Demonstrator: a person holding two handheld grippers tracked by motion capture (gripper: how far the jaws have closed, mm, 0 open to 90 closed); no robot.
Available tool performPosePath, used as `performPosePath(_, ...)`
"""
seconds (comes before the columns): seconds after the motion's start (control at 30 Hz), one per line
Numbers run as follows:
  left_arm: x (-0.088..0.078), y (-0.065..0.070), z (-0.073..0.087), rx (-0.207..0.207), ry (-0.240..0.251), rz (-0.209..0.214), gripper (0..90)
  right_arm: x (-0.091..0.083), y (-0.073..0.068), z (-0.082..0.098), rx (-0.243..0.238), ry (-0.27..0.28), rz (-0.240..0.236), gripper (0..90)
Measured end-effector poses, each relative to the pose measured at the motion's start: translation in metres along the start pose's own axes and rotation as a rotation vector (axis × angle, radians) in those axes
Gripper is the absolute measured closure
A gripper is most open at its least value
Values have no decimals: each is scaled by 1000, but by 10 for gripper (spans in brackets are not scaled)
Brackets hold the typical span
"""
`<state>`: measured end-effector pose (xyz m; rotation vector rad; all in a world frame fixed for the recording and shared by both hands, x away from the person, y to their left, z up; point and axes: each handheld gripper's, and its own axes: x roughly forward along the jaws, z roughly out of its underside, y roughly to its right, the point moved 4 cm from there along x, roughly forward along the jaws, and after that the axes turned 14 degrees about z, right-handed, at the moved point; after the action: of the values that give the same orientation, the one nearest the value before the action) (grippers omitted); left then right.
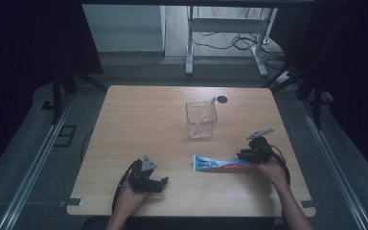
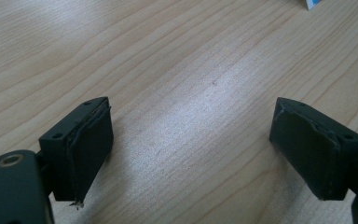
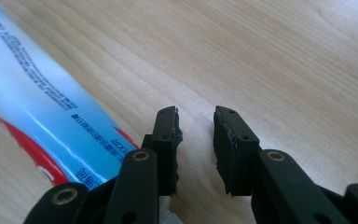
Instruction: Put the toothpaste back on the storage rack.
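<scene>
1. Toothpaste (image 1: 220, 163) lies flat at the lower middle of the high view, just below the cup (image 1: 201, 120) with a toothbrush (image 1: 205, 113) in it.
2. Right gripper (image 1: 243, 155) sits at the tube's right end, jaws nearly closed with a narrow gap showing bare table (image 3: 284, 56). The tube (image 3: 42, 112) lies just left of them, not clamped.
3. Left gripper (image 1: 162, 183) rests lower left, jaws wide apart, gripping nothing.
</scene>
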<state>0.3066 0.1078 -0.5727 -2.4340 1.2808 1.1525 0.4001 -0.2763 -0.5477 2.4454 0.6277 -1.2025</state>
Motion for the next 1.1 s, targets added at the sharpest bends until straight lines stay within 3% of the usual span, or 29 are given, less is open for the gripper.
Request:
performPosePath(0.37, 0, 0, 0, 0, 0, 0, 137, -13, -13, 17, -16, 13, -32, 668)
performPosePath(0.9, 0, 0, 0, 0, -3, -2, 139, -40, -46, 47, -49, 44, -66, 640)
performPosePath(1.1, 0, 0, 0, 0, -3, -2, 139, -50, -42, 43, -39, 46, -53, 594)
